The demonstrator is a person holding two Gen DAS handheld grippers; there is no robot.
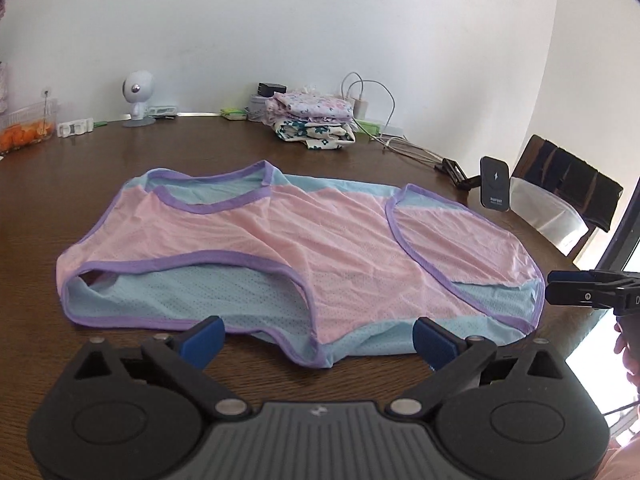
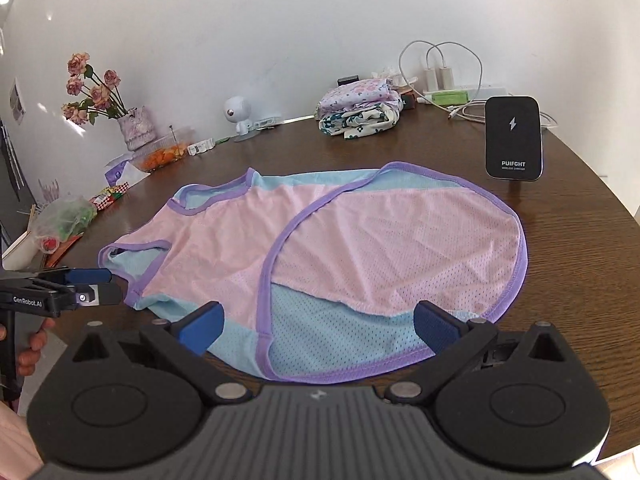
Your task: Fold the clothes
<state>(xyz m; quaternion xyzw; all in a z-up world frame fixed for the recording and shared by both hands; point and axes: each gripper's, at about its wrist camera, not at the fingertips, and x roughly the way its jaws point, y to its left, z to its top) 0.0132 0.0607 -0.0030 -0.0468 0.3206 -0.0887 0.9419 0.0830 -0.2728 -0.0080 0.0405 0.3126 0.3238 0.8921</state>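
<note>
My left gripper (image 1: pixel 318 338) sits right at the near edge of the mesh tank top (image 1: pixel 304 248), blue fingers spread wide with nothing between them. Same story on the right gripper (image 2: pixel 318 330): fingers apart, hovering over the top's hem and pinching nothing. The top lies spread flat on the dark wood table (image 1: pixel 60 184), pink front up with purple trim and light blue mesh showing at the armholes, its hem partly flipped over.

From the left camera the right gripper pokes in at 3 o'clock. The right camera catches the left one at 9 o'clock.

Stack of folded floral clothes (image 1: pixel 314 122) sits at 12 o'clock against the wall, and a PUIFGHT wireless charger (image 2: pixel 513 138) stands at 1 o'clock. Only the right view shows the vase of dried roses (image 2: pixel 136 130) at 10 o'clock. Only the left view shows the chair (image 1: pixel 560 196) at 2 o'clock.
</note>
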